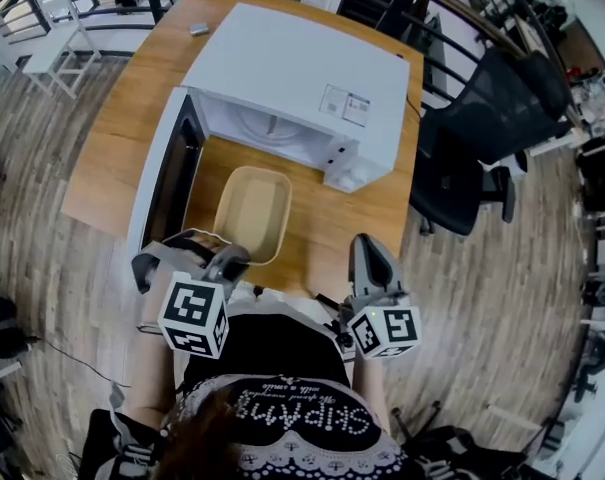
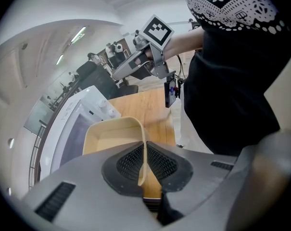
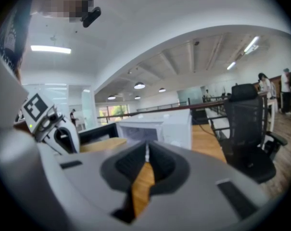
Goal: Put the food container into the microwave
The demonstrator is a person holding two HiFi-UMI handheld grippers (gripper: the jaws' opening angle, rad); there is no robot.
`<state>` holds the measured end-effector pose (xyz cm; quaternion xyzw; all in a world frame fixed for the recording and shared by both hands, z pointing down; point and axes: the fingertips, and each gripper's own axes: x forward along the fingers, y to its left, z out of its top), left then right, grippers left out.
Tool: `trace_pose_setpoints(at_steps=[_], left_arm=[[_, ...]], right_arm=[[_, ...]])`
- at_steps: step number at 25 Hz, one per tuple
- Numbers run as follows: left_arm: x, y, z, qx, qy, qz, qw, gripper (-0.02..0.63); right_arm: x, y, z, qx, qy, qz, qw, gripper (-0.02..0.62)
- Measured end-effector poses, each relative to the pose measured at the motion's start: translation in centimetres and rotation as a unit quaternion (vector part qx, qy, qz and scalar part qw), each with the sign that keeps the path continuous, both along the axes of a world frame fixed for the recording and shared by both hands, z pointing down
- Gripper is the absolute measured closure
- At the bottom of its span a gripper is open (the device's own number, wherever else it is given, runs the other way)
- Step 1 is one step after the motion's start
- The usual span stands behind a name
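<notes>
- our left gripper [image 1: 225, 255] tilts steeply down at the near left of the table; its jaws are clenched on the near wall of the food container [image 1: 254, 208], and the thin beige rim stands pinched between the ribbed pads [image 2: 131, 161].
- our right gripper [image 1: 366, 242] is held close to level at the near right, aimed at the microwave [image 1: 302, 78]; its jaws are pressed together with nothing between them, apart from the container.
- the food container, an open beige rectangular tub, sits on the wooden table [image 1: 122, 158] just in front of the microwave's open cavity, outside it.
- the microwave is white; its door [image 1: 167, 173] swings open to the left, and its knob panel is on the right.
- a black office chair [image 1: 482, 118] stands right of the table on a wood-plank floor [image 1: 42, 128], and a dark railing [image 1: 462, 8] runs behind the table's far side.
- the left gripper view shows the person's dark patterned top close by on the right.
- we cannot tell whether the container's base rests on the table or is lifted slightly.
- a small grey item [image 1: 199, 29] on the far side of the table is too small to name.
- the cavity's inside is mostly hidden under the microwave's top in the head view.
</notes>
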<state>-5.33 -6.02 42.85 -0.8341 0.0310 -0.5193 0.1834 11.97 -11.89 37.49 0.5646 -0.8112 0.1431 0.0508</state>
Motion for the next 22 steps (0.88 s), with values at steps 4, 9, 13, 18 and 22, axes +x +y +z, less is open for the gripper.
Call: trace_pose_setpoints(at_steps=[4, 9, 13, 18, 22], left_arm=[[0.2, -0.3, -0.1, 0.002, 0.001, -0.012, 0.9999, 0.560], [0.3, -0.8, 0.1, 0.000, 0.002, -0.022, 0.9998, 0.560], [0.2, -1.1, 0.2, 0.001, -0.001, -0.023, 0.9997, 0.560], [0.1, -2.1, 0.0, 0.015, -0.007, -0.020, 0.9997, 0.560], [0.0, -4.1, 0.0, 0.037, -0.017, -0.015, 0.9990, 0.560]], right_arm=[[0.4, -0.3, 0.0, -0.001, -0.002, -0.005, 1.000, 0.555], [0.6, -0.7, 0.3, -0.001, -0.005, -0.008, 1.000, 0.555], [0.8, -0.8, 0.1, 0.001, -0.007, -0.007, 1.000, 0.555], [1.1, -1.0, 0.0, 0.000, -0.009, -0.003, 1.000, 0.555], [1.2, -1.3, 0.1, 0.000, -0.010, 0.000, 1.000, 0.555]])
